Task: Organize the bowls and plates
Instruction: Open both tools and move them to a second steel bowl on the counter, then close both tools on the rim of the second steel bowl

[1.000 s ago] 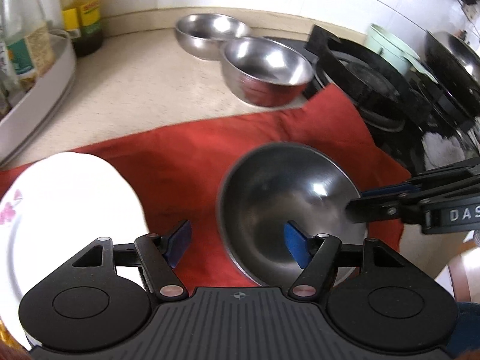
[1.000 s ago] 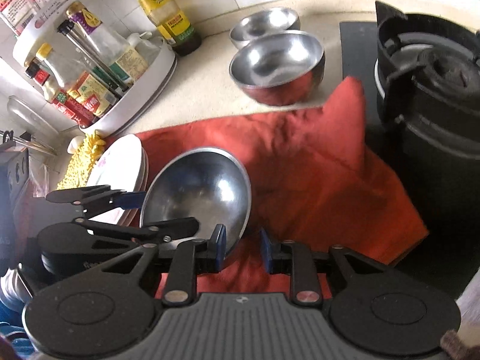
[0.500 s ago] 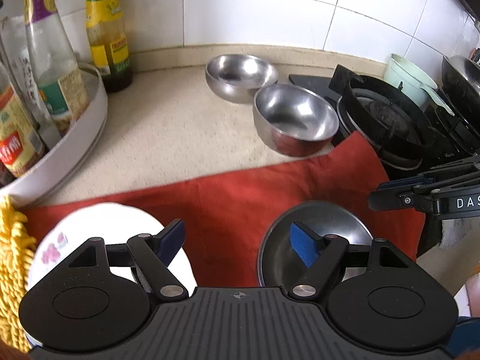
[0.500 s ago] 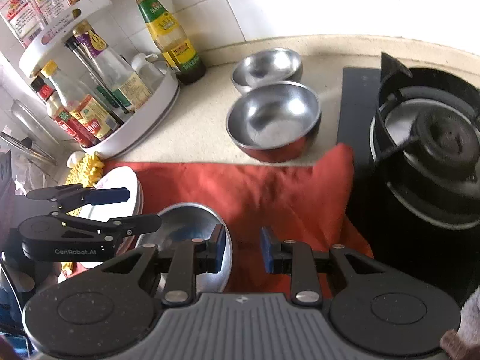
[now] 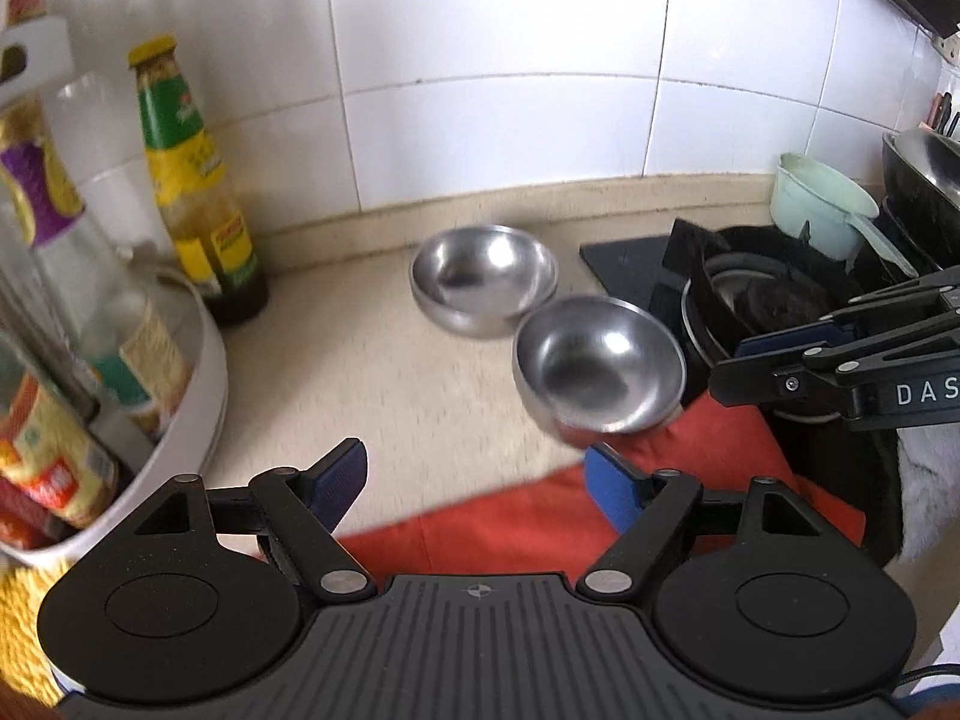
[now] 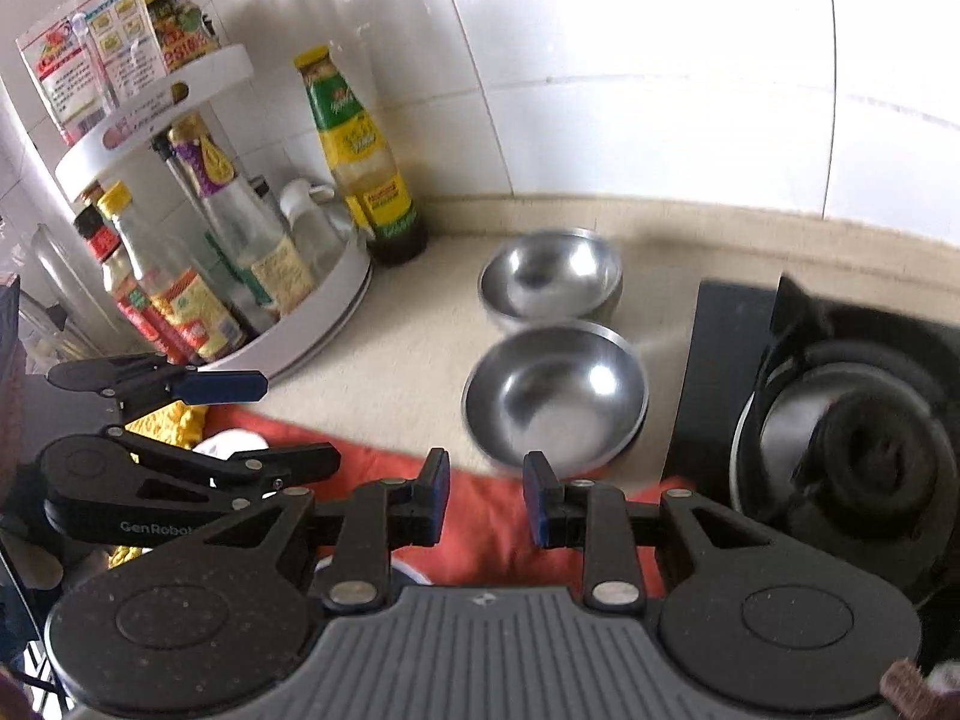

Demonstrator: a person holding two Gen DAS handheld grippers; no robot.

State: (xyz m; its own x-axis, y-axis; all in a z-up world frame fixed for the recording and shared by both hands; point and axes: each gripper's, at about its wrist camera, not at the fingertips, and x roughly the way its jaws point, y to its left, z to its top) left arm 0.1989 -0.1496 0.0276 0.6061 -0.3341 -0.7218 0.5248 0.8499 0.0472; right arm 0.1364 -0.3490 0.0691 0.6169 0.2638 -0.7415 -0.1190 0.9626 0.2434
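Two steel bowls sit on the beige counter, both upright with their mouths facing up; being round, they have no long axis. The near bowl rests at the edge of the red cloth, just left of the gas stove, and the far bowl stands right behind it near the tiled wall, their rims touching or nearly so. The left gripper hangs above the cloth's edge with its blue pads spread wide and nothing between them; its jaws have just been opening. The right gripper has its pads drawn close together with a narrow gap, over the cloth just in front of the near bowl, and it pinches nothing. Each gripper shows in the other's view, off to the side and clear of the bowls. A green-capped sauce bottle stands by the wall beside a white turntable rack full of bottles. A second ago both cameras looked down on a larger steel bowl lying on the cloth next to a stack of white plates; now both views have lifted, that bowl is out of sight, only a sliver of white plate shows by the yellow mop cloth, and the two small bowls sit central.
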